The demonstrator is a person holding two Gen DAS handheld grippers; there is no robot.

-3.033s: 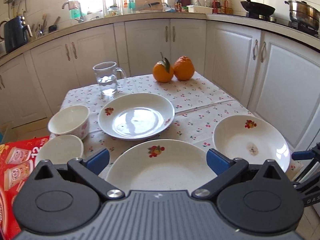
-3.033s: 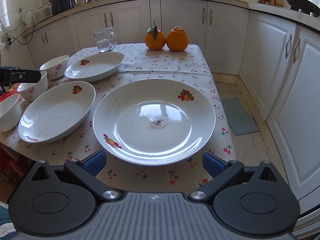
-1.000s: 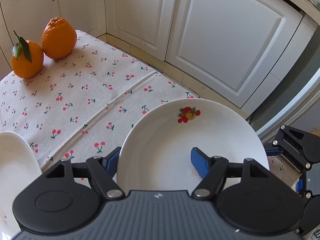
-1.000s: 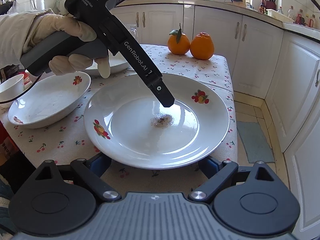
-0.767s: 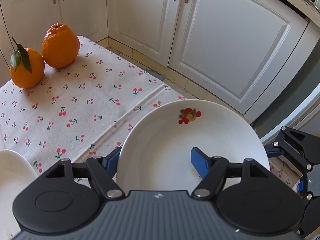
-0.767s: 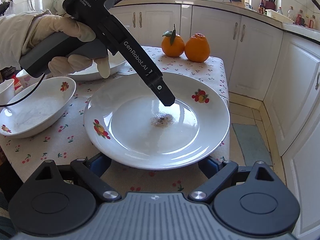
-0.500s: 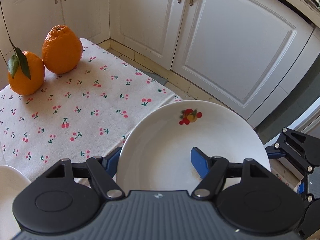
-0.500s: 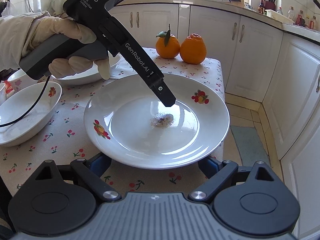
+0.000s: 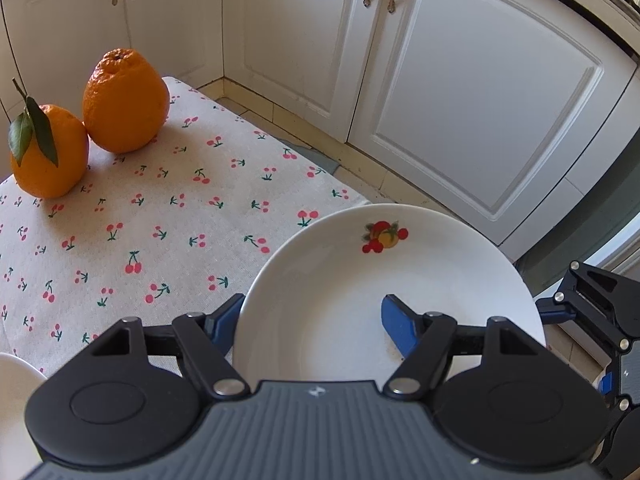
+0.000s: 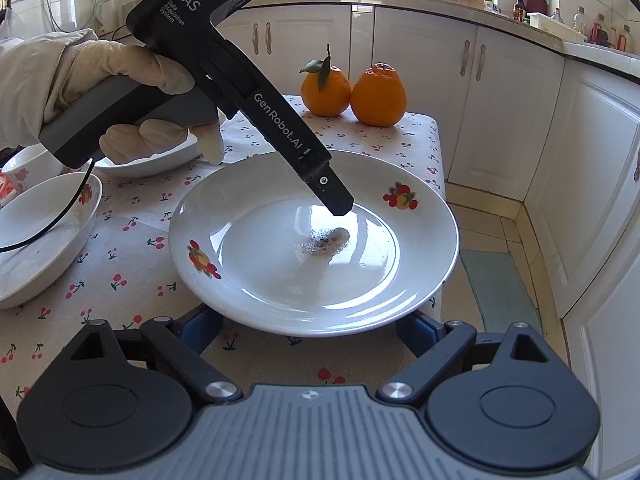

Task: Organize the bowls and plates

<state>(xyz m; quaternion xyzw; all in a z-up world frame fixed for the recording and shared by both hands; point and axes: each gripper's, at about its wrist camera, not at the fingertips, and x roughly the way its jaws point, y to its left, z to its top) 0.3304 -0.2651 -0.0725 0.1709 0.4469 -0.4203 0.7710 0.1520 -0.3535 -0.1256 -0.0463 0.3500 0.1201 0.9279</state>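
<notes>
A white plate (image 10: 400,280) with fruit prints and a dark smear in its middle hangs just above the cherry-print tablecloth (image 10: 120,216), its right side past the table's edge. My left gripper (image 9: 310,312) is shut on the plate (image 9: 360,272). One blue finger (image 9: 394,320) lies inside the dish and the other sits under the left rim. The right wrist view shows that upper finger (image 10: 332,196) pressing on the plate's inner slope. My right gripper (image 10: 308,326) is open, and both its tips are tucked beneath the near rim. Whether they touch the plate is hidden.
Two oranges (image 10: 352,92) stand at the table's far end. A second deep plate (image 10: 40,248), a third plate (image 10: 160,164) and a bowl (image 10: 24,168) sit to the left. A gloved hand (image 10: 100,68) holds the left tool. White cabinets (image 9: 460,100) and floor lie to the right.
Both grippers and the plate have slid together toward the table's right edge. The oranges and the left plate have drifted left in the right wrist view. Neither gripper's opening has changed.
</notes>
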